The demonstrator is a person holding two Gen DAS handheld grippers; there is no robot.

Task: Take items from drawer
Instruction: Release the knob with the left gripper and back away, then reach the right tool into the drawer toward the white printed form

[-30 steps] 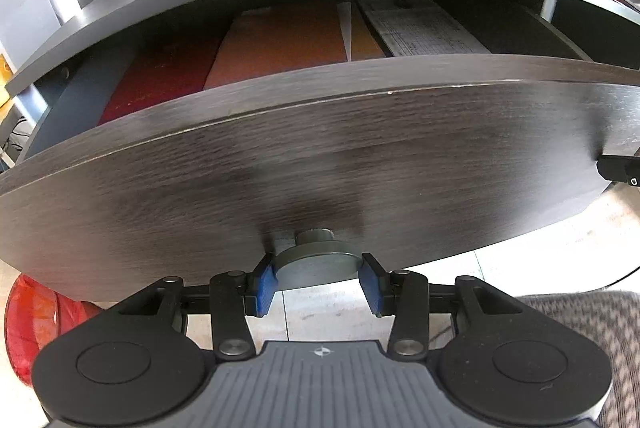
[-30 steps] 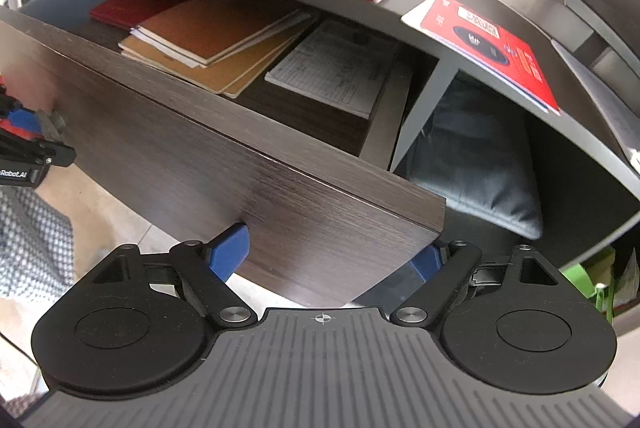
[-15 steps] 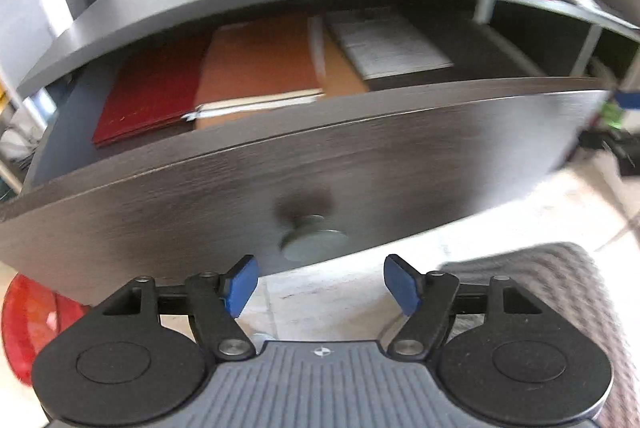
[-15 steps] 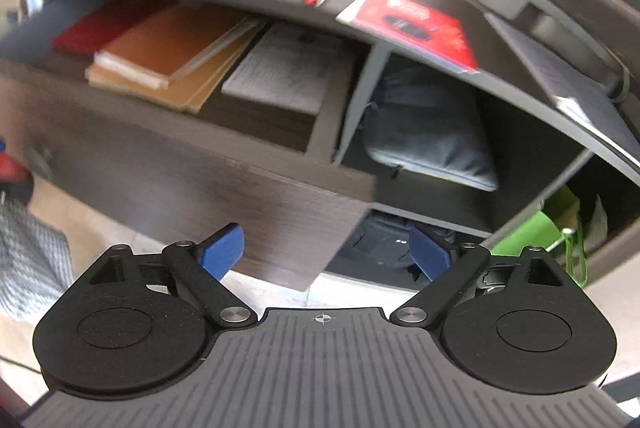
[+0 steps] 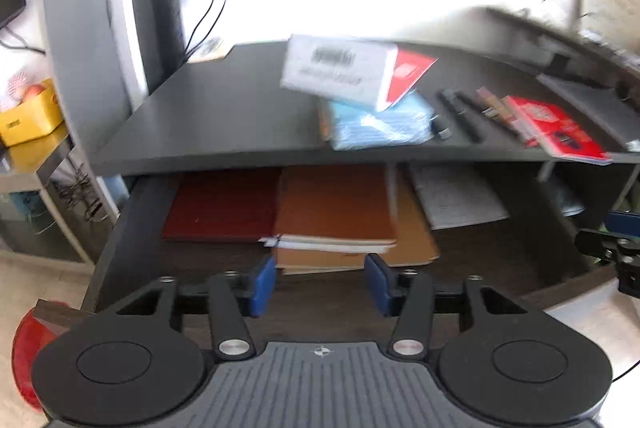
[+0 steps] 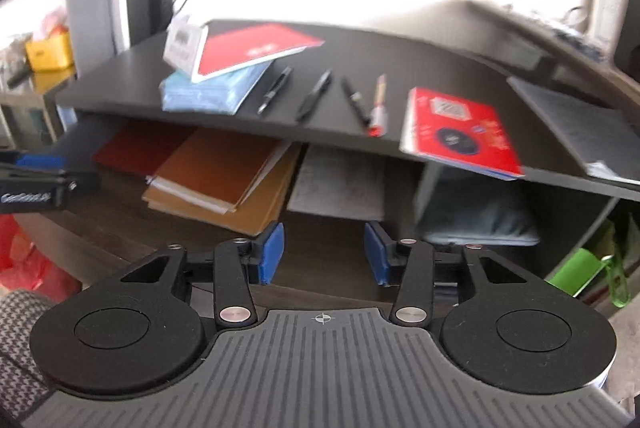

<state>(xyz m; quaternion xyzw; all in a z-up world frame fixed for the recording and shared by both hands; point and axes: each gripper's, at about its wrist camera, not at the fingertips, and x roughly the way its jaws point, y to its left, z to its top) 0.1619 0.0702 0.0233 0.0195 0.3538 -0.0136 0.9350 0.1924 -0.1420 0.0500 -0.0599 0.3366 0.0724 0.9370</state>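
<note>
We see the open drawer (image 5: 132,212) under the dark surface (image 5: 224,116), and we go from left to right. At the left end lies a dark red notebook (image 5: 224,206), flat, with its long side running across the drawer. Just beside it is a stack of brown notebooks (image 5: 336,212), and their long side runs from front to back, with the near edges facing us. We think these books are light and a bit bendy, not breakable, and their covers may be slippery. The best place to take hold looks like the near edge of the top brown book, where it sticks out over the one below. Further right lies a white printed sheet (image 5: 456,202), thin and floppy, so it could crumple. Our left tongs (image 5: 320,278) hang released just over the front of the brown stack, holding nothing. Our right tongs (image 6: 324,254) are also released and empty, near the white sheet. On the surface above sit a blue packet (image 6: 208,90), four pens (image 6: 314,94) and a red booklet (image 6: 460,132).
</note>
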